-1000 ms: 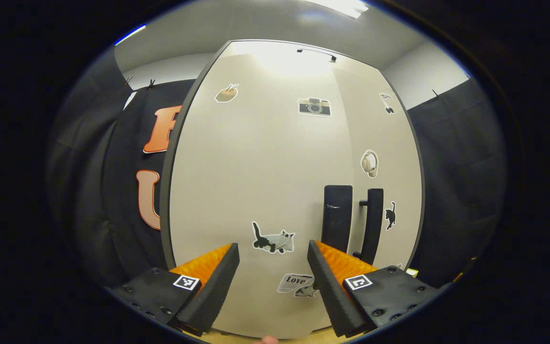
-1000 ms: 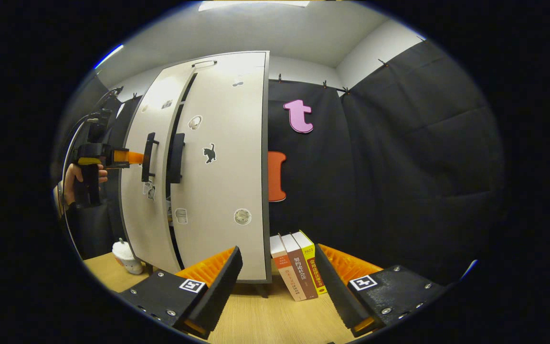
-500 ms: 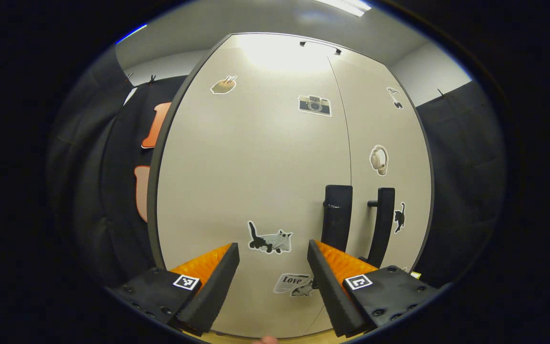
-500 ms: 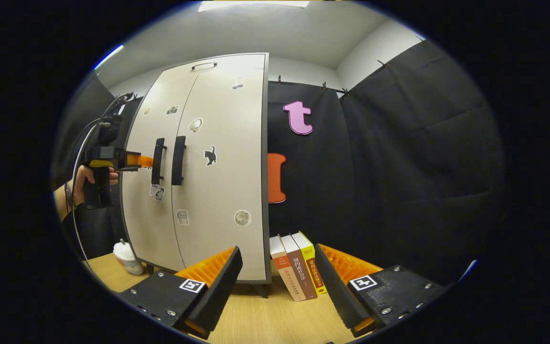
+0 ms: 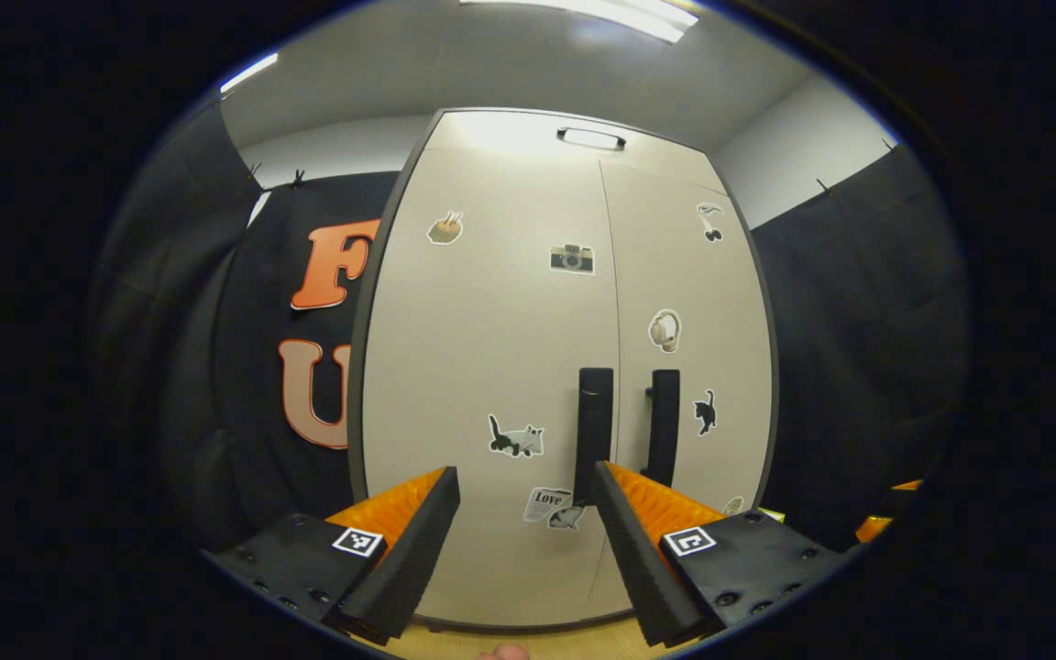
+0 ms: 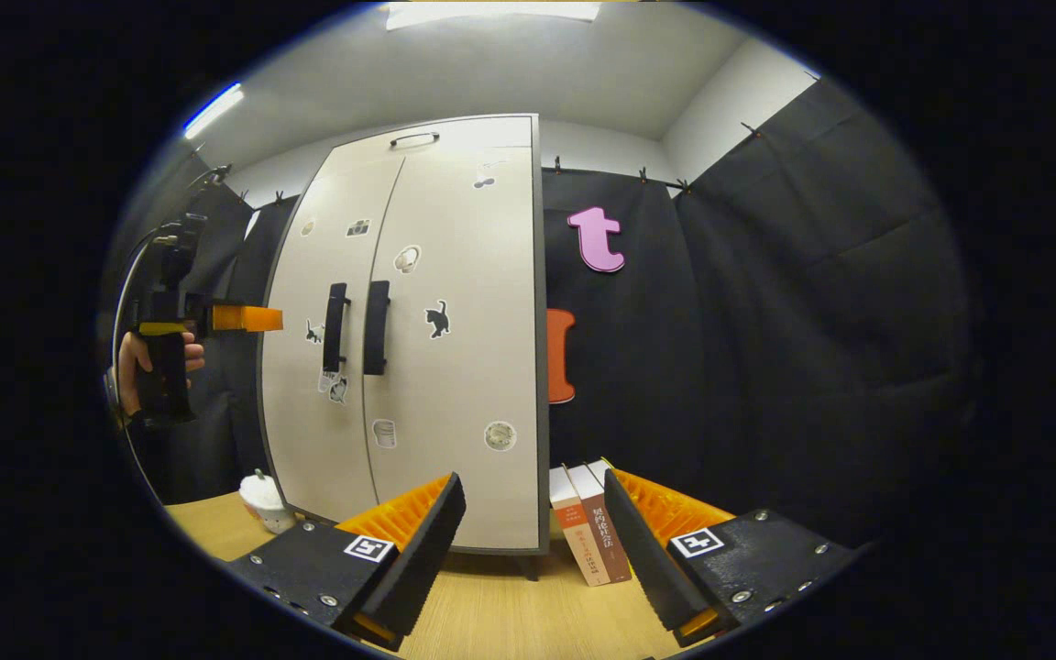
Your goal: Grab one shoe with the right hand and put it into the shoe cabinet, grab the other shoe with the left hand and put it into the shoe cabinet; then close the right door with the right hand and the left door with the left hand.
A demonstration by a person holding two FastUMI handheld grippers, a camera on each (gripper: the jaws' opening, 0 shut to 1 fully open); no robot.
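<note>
The tall beige shoe cabinet (image 5: 510, 367) stands straight ahead in the left gripper view with both doors flush shut, hiding its inside. Its two dark handles (image 5: 594, 431) sit side by side at the middle seam. My left gripper (image 5: 525, 541) is open and empty, a short way back from the left door. In the right gripper view the cabinet (image 6: 455, 367) stands to the left with its handles (image 6: 356, 325) together. There the left gripper (image 6: 248, 318), held by a hand (image 6: 129, 362), hovers in front of the left door without touching it. My right gripper (image 6: 533, 541) is open and empty over the table.
Upright books (image 6: 588, 536) lean beside the cabinet's right foot on the wooden tabletop (image 6: 491, 614). A small white cup-like object (image 6: 264, 500) sits on the table by the cabinet's left front corner. Black cloth walls surround the booth.
The left door swung fully shut against the right one. My left gripper then drew back from the door. The right gripper shifted only slightly.
</note>
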